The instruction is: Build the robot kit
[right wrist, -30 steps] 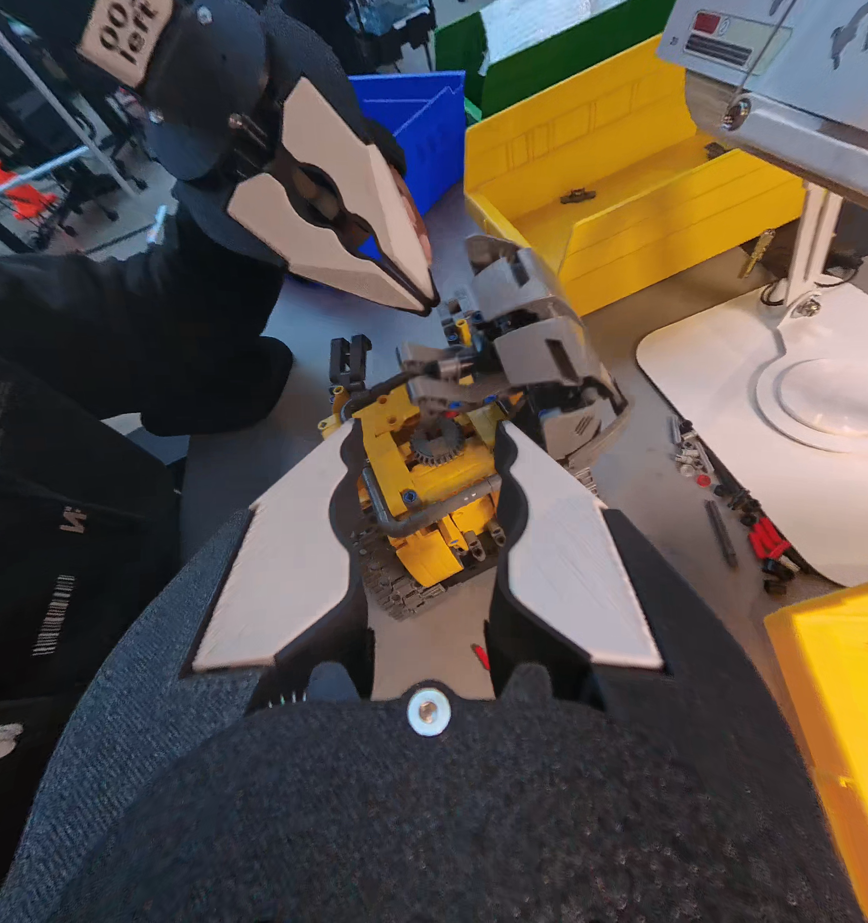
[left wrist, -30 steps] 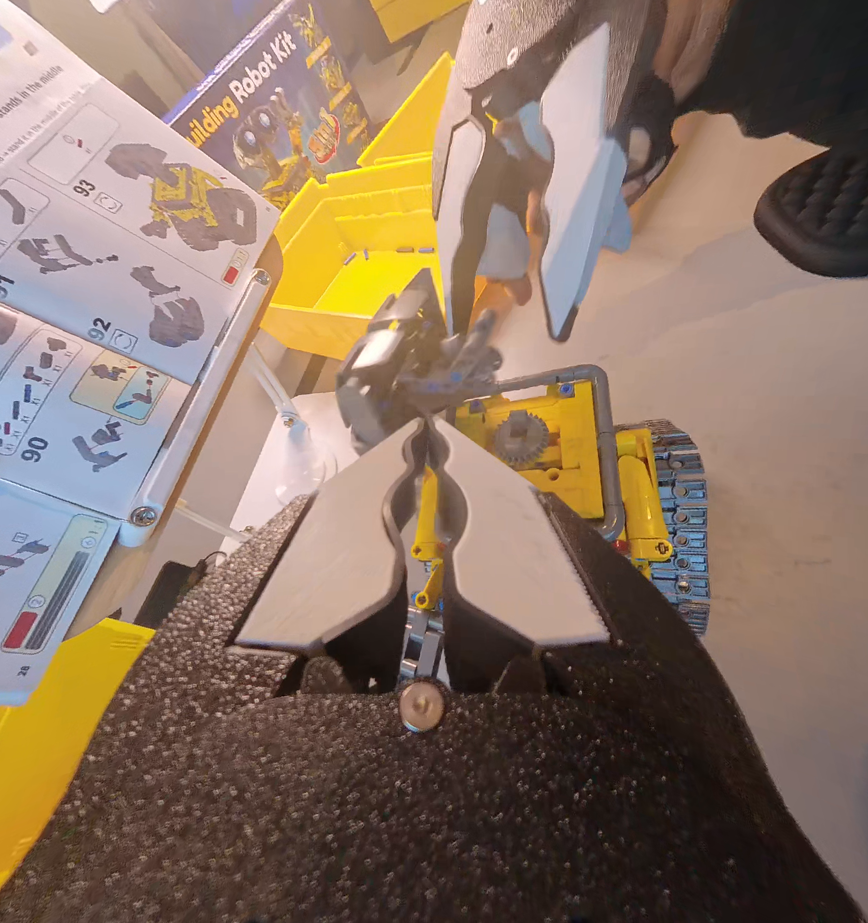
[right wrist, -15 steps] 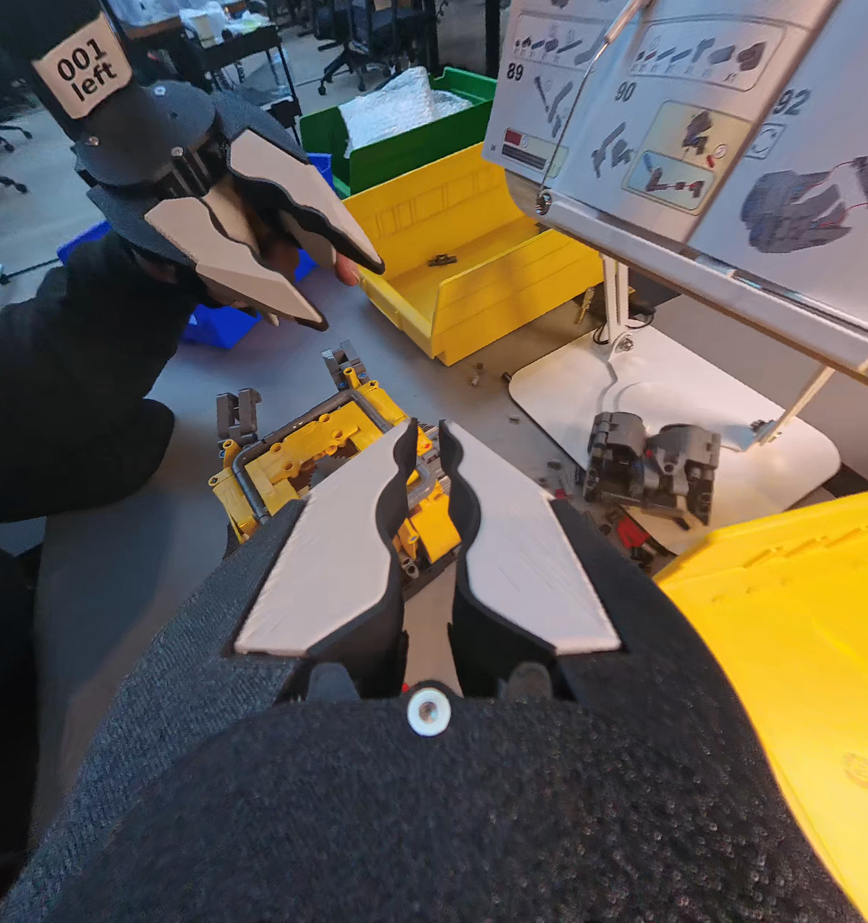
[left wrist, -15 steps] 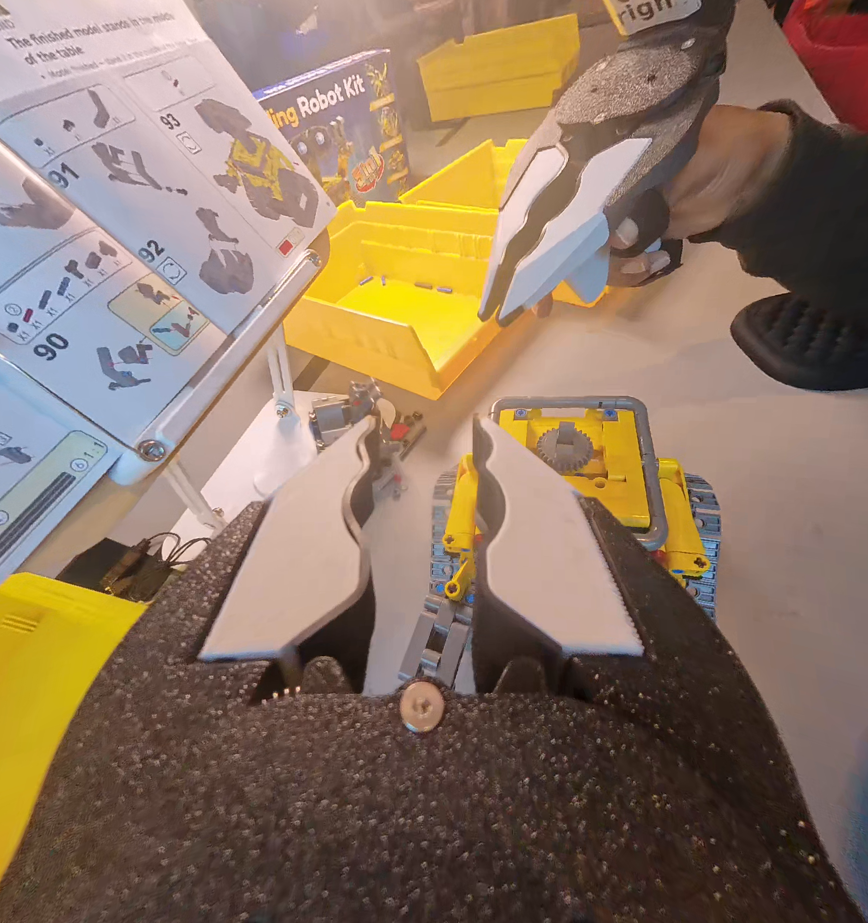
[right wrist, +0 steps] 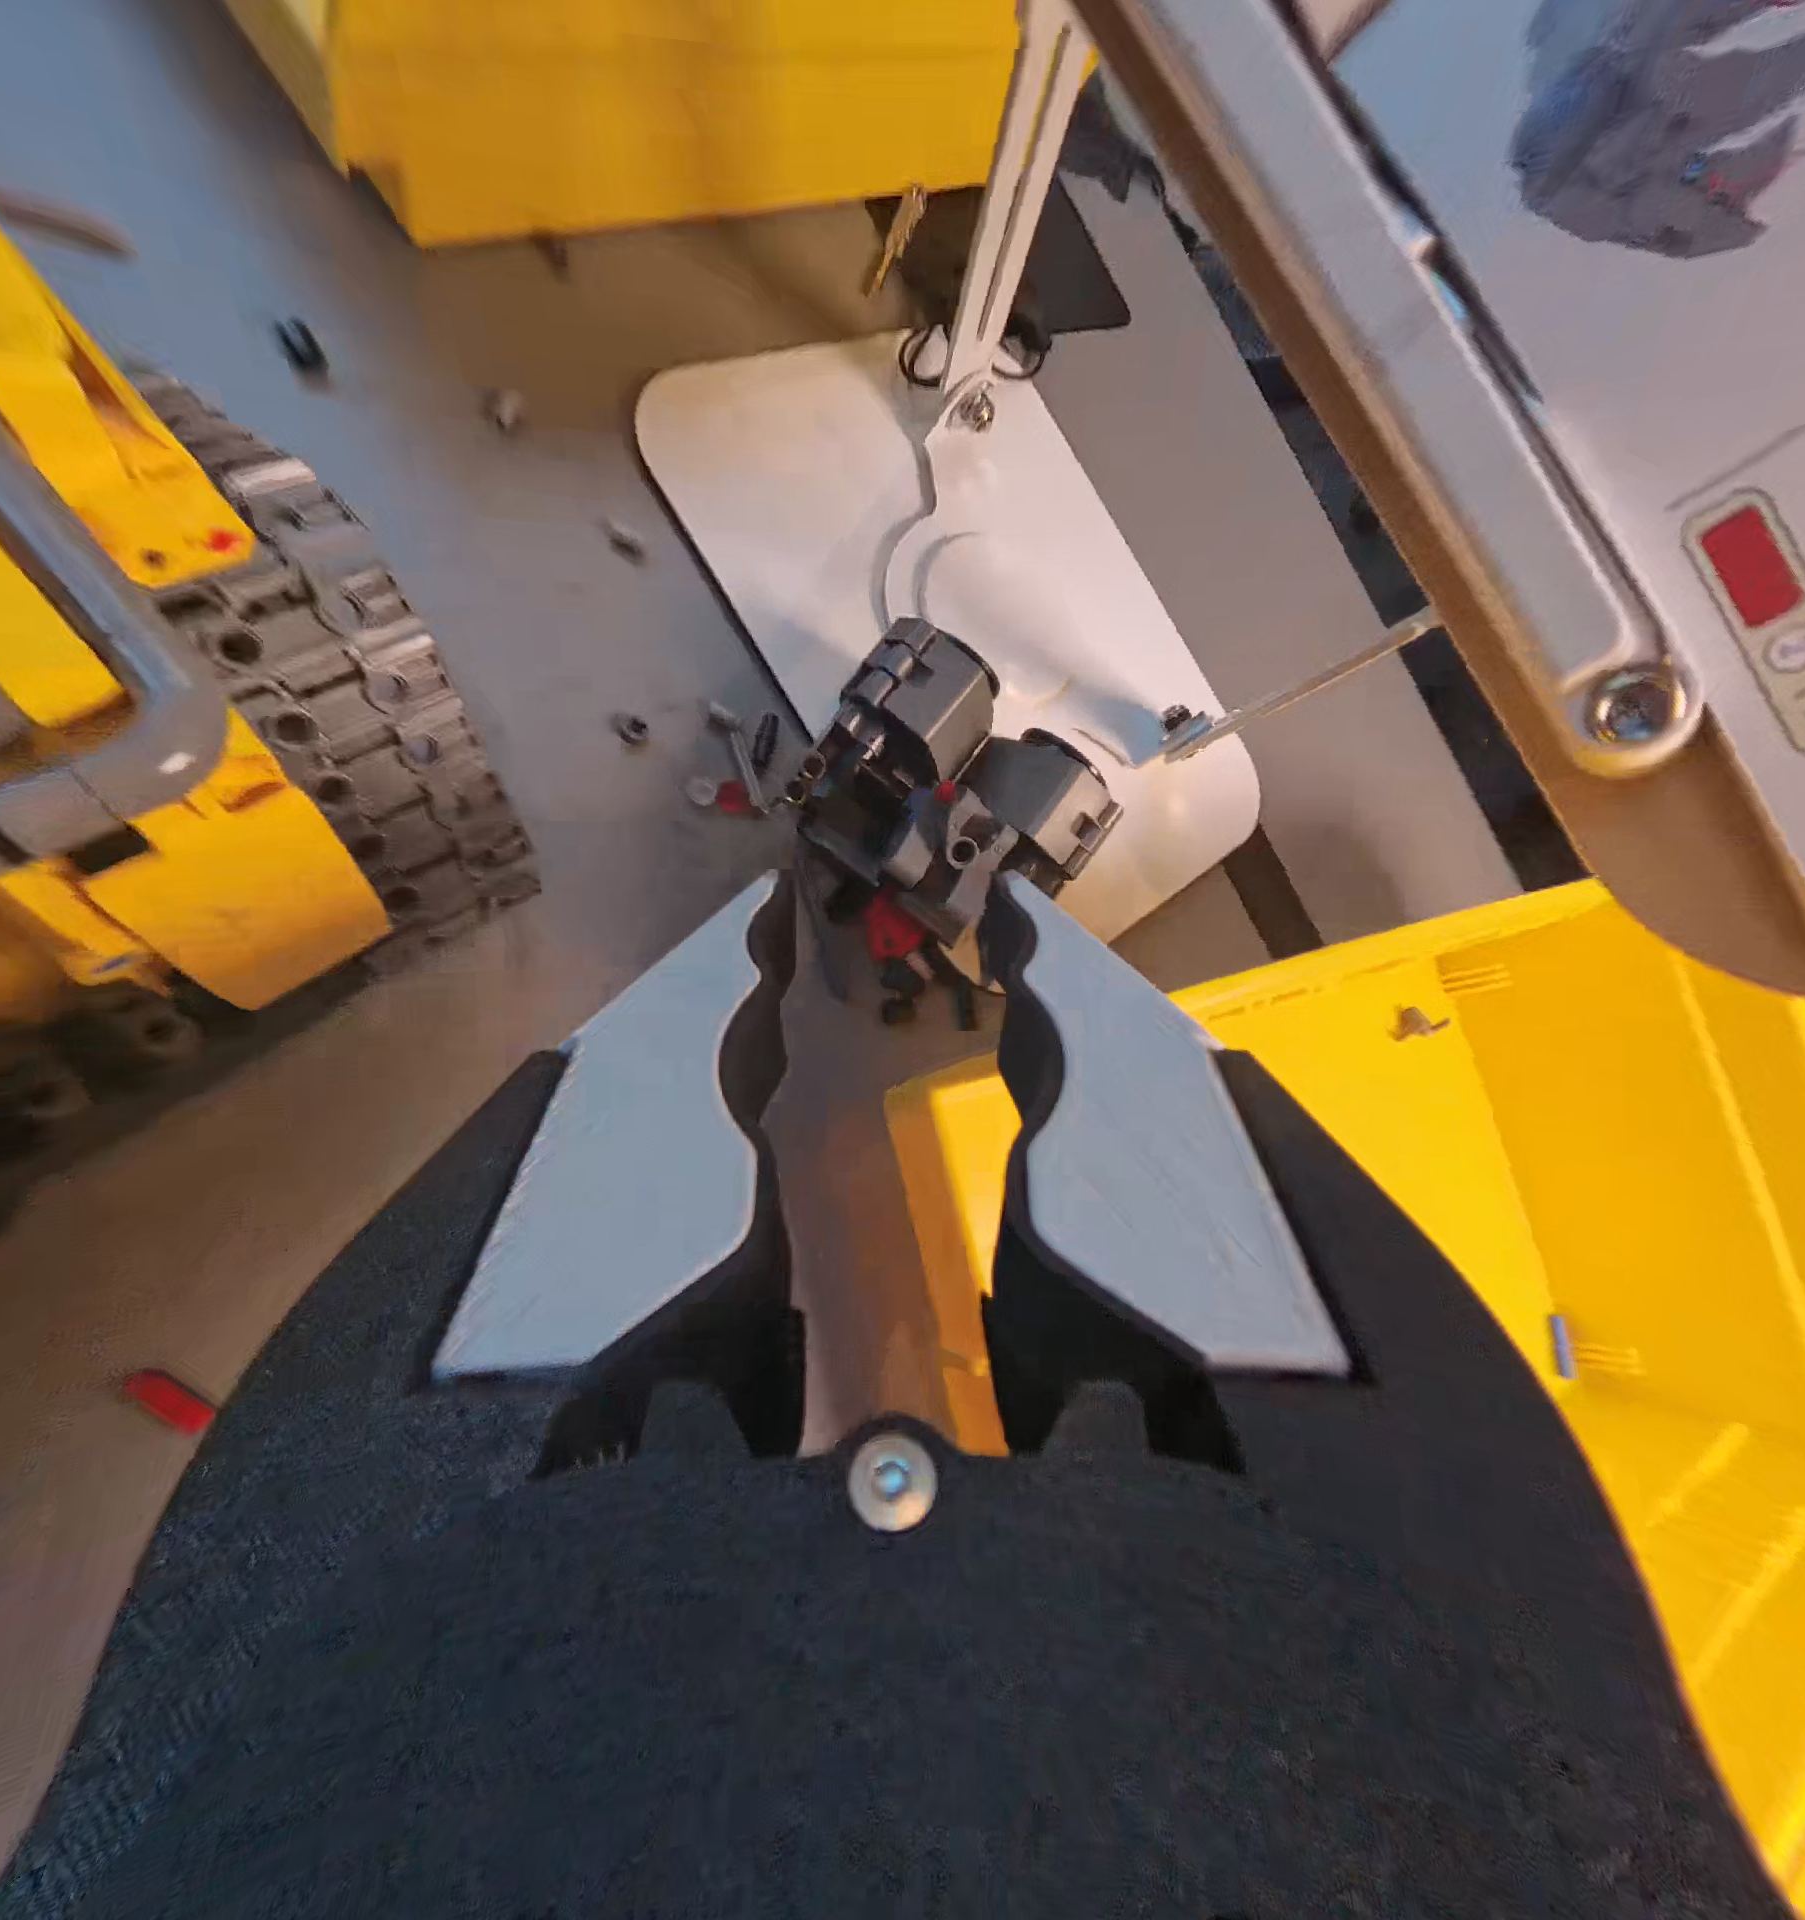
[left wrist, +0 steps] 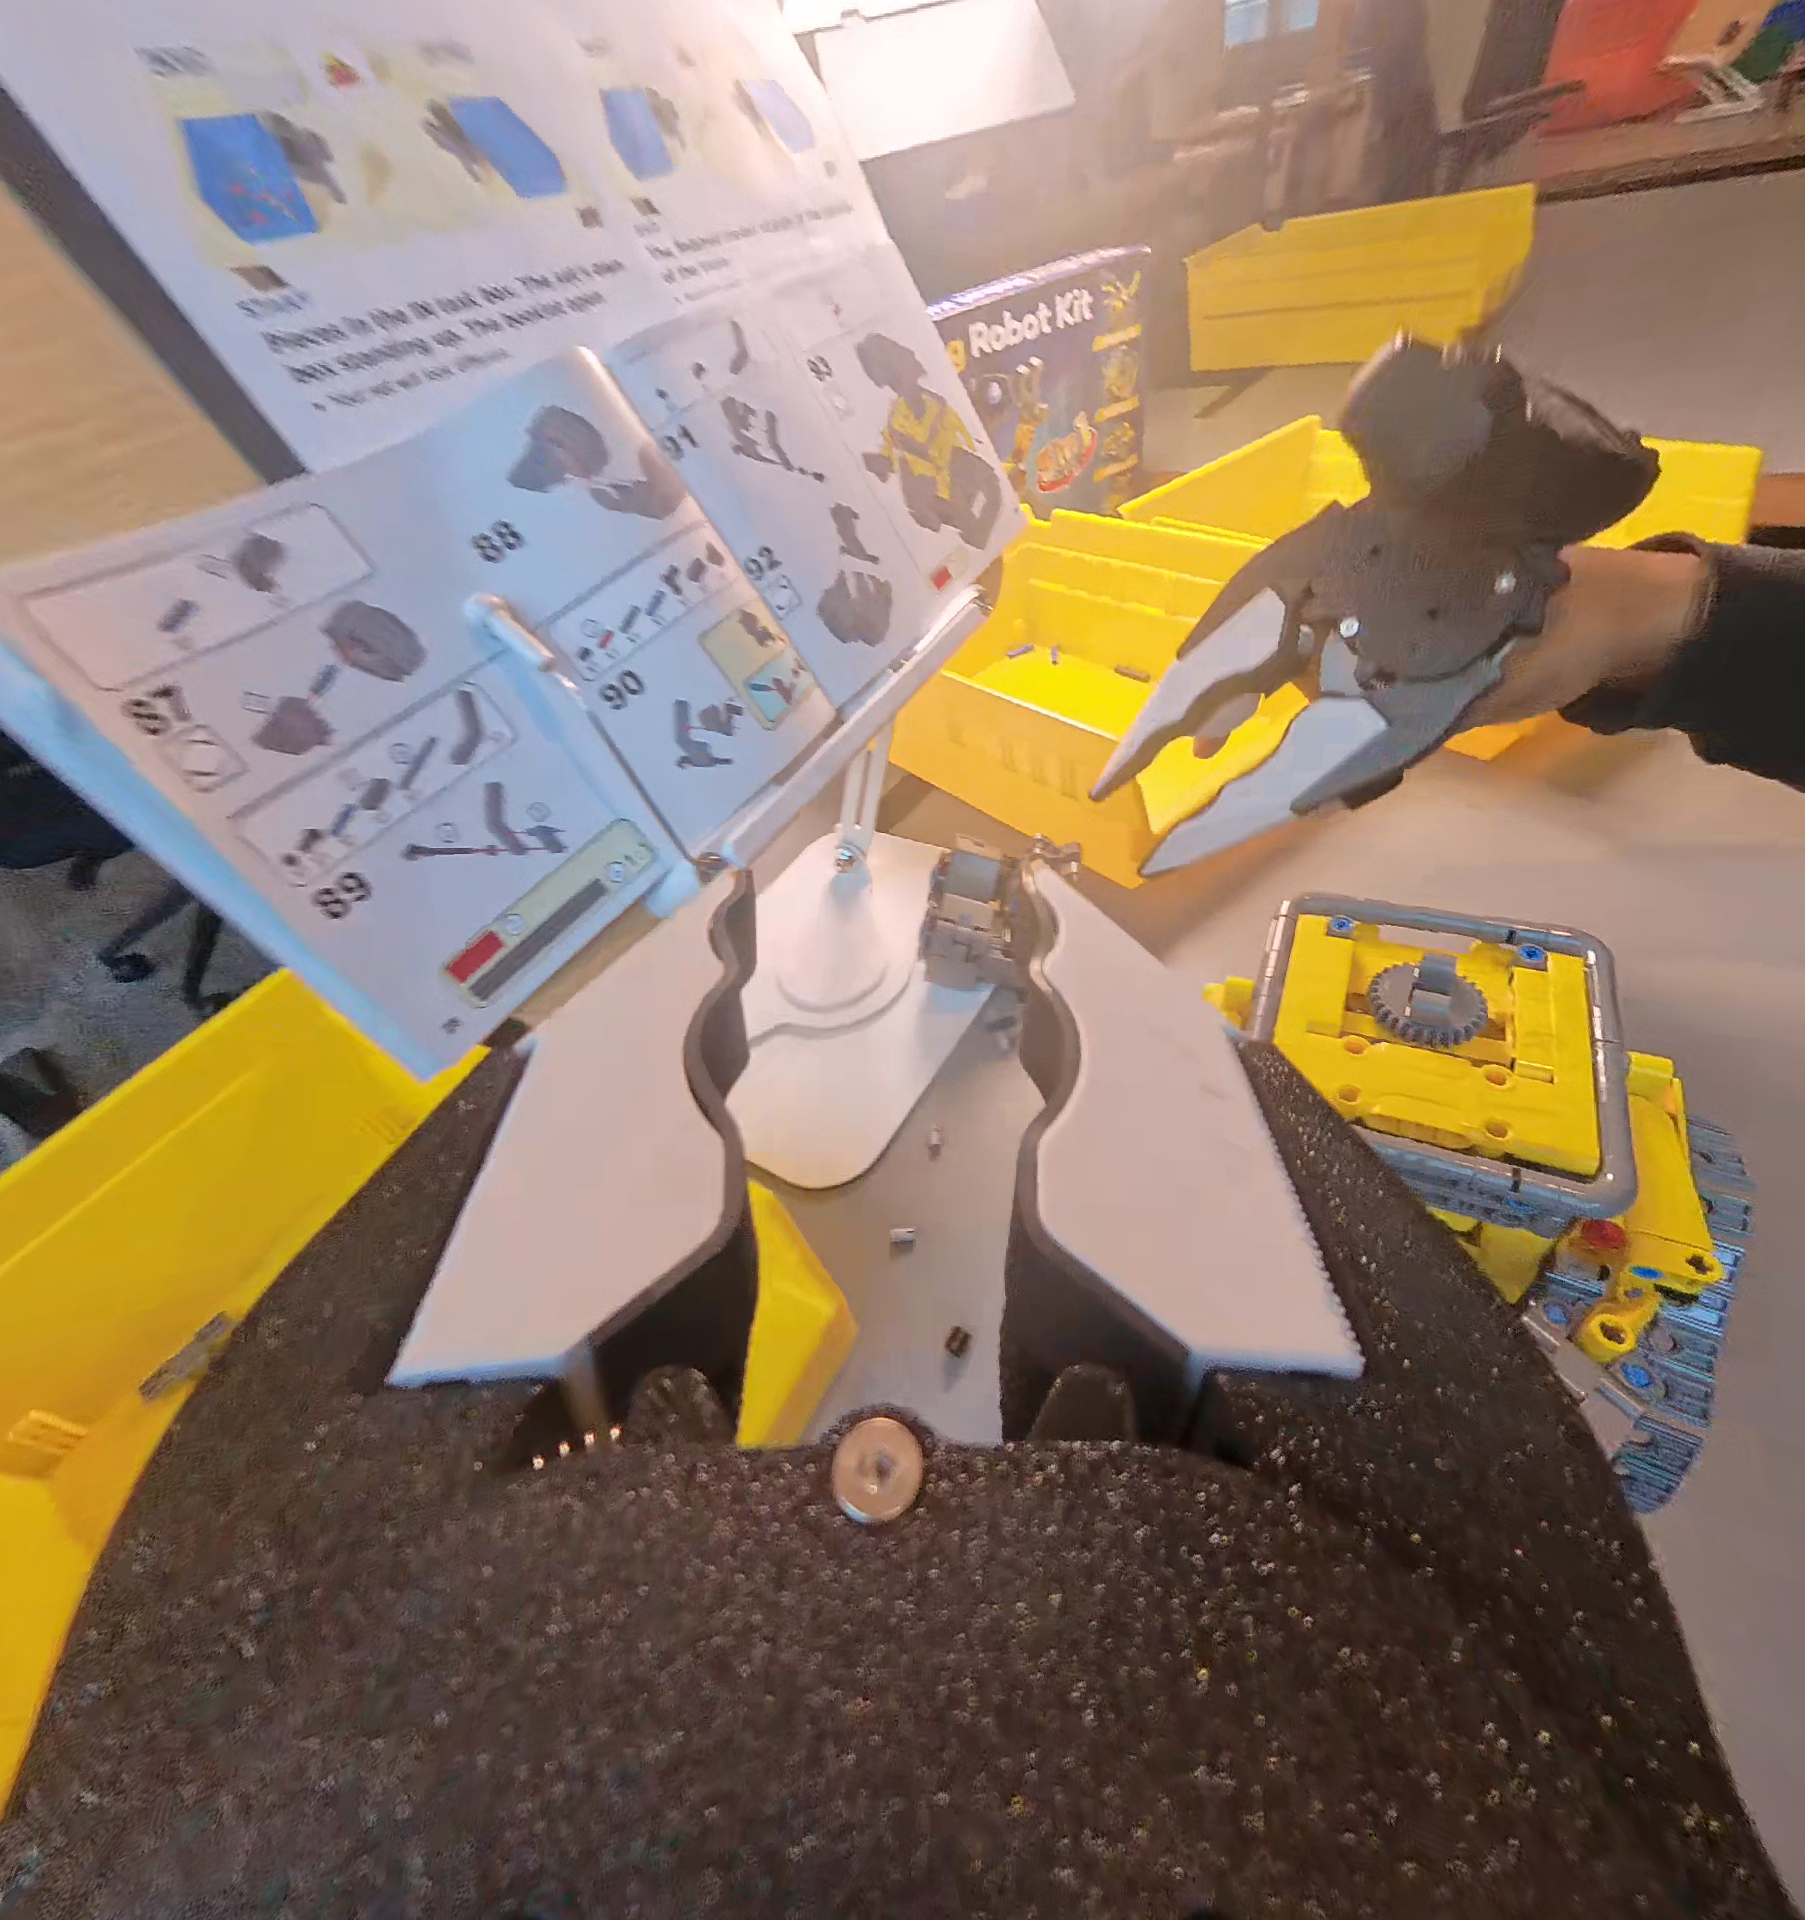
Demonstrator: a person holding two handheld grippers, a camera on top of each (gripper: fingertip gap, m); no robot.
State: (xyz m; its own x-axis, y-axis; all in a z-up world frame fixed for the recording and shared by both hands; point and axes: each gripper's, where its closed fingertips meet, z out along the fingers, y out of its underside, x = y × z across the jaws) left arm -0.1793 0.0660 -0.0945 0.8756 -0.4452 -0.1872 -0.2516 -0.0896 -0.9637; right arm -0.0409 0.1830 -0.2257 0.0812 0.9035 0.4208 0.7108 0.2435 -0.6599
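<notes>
Moved: both tongs off tracked yellow model (left wrist: pixel 1438 1049); grey sub-assembly (right wrist: pixel 939 790) now on stand base (right wrist: pixel 773 488).
Left tongs (left wrist: pixel 882 914): released, empty.
Right tongs (right wrist: pixel 887 914): released, nearing sub-assembly.

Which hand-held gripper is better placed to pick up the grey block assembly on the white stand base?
Probably the right hand-held gripper: it is open, fingertips flanking the grey block assembly on the stand base. The left hand-held gripper, also open, sits farther back.
</notes>
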